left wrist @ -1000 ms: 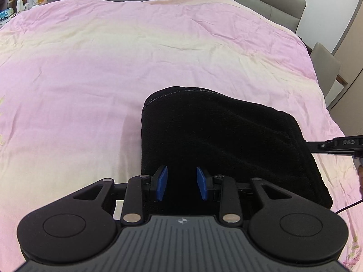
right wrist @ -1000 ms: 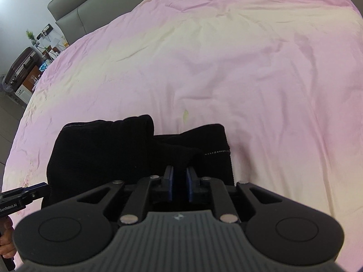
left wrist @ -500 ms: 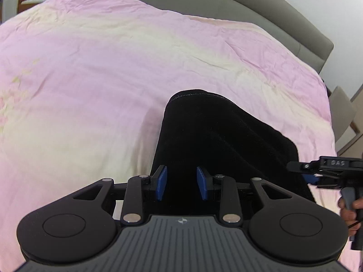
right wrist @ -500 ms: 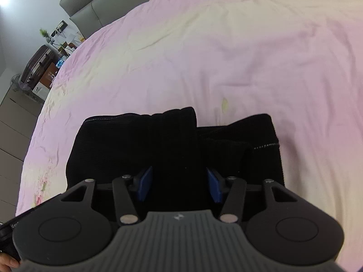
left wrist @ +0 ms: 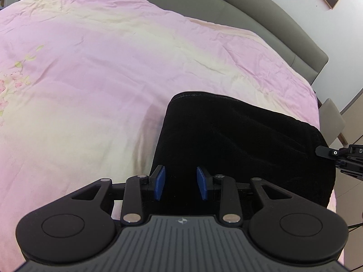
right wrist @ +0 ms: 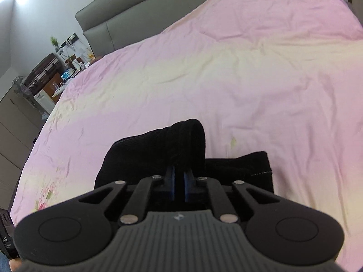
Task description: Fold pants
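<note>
Pants lie as a thick black bundle on the pink bed near its front edge, already doubled over, so most of the folding looks done. In your left wrist view, the left tongs hang released just over the bundle's near edge, gripping nothing, and the right tool pokes in at the far right.

From the right wrist view you see what the left misses: the right tongs are clenched on a raised ridge of the pants, with a flatter layer and stitched hem beside it. That lifted fold looks like it needs laying flat.
</note>
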`<state>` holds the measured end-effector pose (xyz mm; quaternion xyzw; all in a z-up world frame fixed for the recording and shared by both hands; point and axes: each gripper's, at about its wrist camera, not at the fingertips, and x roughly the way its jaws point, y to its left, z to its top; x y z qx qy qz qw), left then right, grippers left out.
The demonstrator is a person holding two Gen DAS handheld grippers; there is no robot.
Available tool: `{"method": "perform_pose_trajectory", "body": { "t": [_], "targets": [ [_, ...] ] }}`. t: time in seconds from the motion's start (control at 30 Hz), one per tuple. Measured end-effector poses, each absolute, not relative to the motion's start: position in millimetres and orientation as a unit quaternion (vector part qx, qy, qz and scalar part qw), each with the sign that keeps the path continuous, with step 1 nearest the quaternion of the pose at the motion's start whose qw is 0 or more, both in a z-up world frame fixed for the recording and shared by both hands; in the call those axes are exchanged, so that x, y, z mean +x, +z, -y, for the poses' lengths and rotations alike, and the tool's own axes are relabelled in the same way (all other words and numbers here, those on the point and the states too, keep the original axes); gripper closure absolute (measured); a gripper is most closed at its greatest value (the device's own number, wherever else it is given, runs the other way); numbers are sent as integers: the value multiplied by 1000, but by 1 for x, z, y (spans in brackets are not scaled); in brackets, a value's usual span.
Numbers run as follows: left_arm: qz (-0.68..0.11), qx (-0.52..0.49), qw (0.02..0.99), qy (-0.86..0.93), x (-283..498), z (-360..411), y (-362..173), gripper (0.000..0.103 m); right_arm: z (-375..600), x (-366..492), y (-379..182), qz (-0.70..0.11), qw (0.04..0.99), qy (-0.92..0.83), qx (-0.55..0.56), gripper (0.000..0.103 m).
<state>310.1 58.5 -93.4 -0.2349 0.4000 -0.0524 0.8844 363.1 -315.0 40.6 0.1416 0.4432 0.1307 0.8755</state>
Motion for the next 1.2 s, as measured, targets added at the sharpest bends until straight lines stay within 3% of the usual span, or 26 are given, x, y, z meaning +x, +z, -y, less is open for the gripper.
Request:
{"method": "perform_pose_trajectory", "body": {
  "t": [0.1, 0.33, 0.53, 0.6, 0.63, 0.67, 0.7, 0.8, 0.93, 1.2],
  "targets": [
    [-393, -234, 886, -68, 311, -54, -88, 67, 335, 362, 43, -441, 881, 96, 144, 101],
    [-422, -198, 880, -94, 322, -36, -97, 67, 366, 363, -28, -482, 861, 33, 159, 101],
    [-432, -198, 874, -101, 330, -38, -100, 67, 368, 372, -47, -496, 852, 25, 164, 96],
    [-435, -185, 876, -100, 330, -38, -98, 67, 368, 372, -40, -498, 850, 37, 165, 91],
    [-435, -180, 876, -100, 328, -38, -96, 67, 369, 369, -35, -497, 851, 40, 164, 86],
    [-434, -177, 878, -103, 326, -38, -93, 67, 370, 365, -27, -491, 854, 42, 165, 72],
    [-431, -174, 879, -105, 323, -39, -90, 67, 371, 359, -20, -483, 859, 49, 165, 70],
    [-431, -147, 882, -121, 311, -34, -78, 67, 368, 332, 2, -466, 869, 83, 146, 71],
    [-433, -78, 887, -139, 283, -18, -67, 67, 350, 280, 17, -428, 893, 120, 71, 80],
    [-468, 28, 873, -132, 244, 9, -102, 67, 343, 235, -32, -399, 910, 112, 7, 81]
  ]
}}
